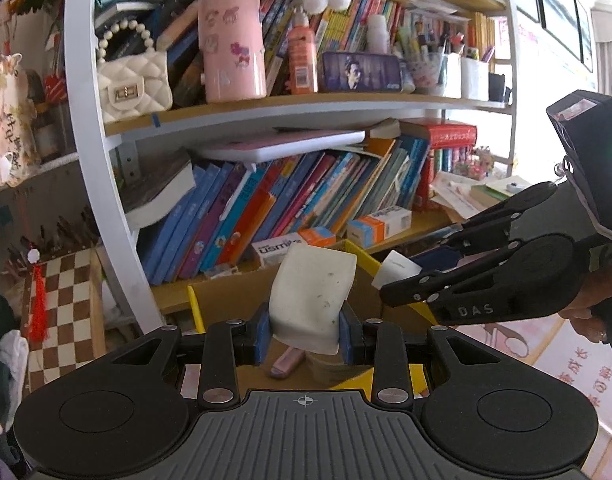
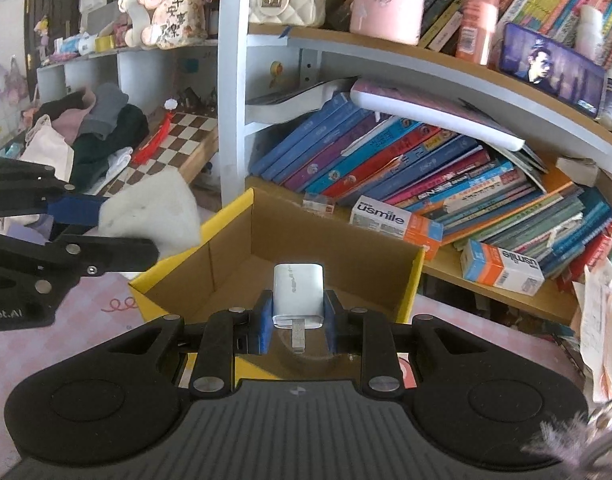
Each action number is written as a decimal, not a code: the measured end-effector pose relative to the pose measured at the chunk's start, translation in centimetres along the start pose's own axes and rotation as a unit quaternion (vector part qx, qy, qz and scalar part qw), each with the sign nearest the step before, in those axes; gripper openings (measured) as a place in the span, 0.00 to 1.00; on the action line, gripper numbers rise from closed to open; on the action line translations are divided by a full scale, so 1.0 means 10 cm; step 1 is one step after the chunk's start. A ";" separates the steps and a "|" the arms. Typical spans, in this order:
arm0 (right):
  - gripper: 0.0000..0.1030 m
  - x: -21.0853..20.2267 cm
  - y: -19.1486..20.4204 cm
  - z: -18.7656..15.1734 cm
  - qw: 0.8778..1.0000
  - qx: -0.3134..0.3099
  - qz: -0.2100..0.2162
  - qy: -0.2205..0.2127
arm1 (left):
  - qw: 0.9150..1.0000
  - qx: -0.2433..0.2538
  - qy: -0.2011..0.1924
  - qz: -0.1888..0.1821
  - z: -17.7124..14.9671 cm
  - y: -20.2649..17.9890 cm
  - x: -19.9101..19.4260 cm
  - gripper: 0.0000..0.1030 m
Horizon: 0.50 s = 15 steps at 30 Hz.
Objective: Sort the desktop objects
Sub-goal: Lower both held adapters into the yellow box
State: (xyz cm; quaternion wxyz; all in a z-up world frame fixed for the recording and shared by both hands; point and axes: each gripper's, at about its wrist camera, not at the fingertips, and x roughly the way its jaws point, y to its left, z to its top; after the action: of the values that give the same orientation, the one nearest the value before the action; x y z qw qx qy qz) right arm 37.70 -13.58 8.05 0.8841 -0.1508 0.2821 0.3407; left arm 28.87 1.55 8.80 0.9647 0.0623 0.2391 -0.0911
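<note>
My left gripper [image 1: 305, 330] is shut on a soft white pouch [image 1: 311, 296] with dirty specks, held upright over the open cardboard box [image 1: 226, 292] with yellow flaps. In the right wrist view that pouch [image 2: 154, 212] and the left gripper [image 2: 106, 224] hang over the box's left flap [image 2: 230, 216]. My right gripper [image 2: 298, 322] is shut on a small white charger plug [image 2: 298, 296], its metal prong pointing back at the camera, above the box's inside [image 2: 345, 264]. The right gripper [image 1: 401, 280] reaches in from the right in the left wrist view, the charger [image 1: 395, 270] at its tips. A pink eraser-like item [image 1: 288, 362] lies in the box.
A white-framed bookshelf [image 2: 230, 80] packed with leaning books stands right behind the box. Toothpaste cartons [image 2: 393, 220] [image 2: 501, 266] lie on its lowest board. A checkered board [image 2: 178, 140] and a pile of clothes [image 2: 94, 128] sit to the left. A pink mat [image 2: 106, 308] covers the desk.
</note>
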 end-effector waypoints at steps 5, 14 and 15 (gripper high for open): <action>0.23 0.27 -0.07 0.04 1.000 -0.013 0.005 0.015 | 1.000 0.001 0.017 0.007 0.01 0.05 0.22 0.31; 0.23 0.73 -0.23 0.07 0.999 -0.023 0.009 0.048 | 0.998 -0.003 0.055 0.025 -0.03 0.15 0.64 0.31; 0.23 0.78 -0.24 0.07 0.998 -0.024 0.010 0.052 | 0.998 -0.003 0.059 0.026 -0.04 0.15 0.69 0.31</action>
State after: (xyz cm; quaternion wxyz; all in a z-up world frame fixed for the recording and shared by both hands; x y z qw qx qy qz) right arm 44.38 -10.93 4.06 0.8609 -0.1869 0.3207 0.3480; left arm 34.98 2.12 5.32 0.9510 0.0708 0.2944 -0.0617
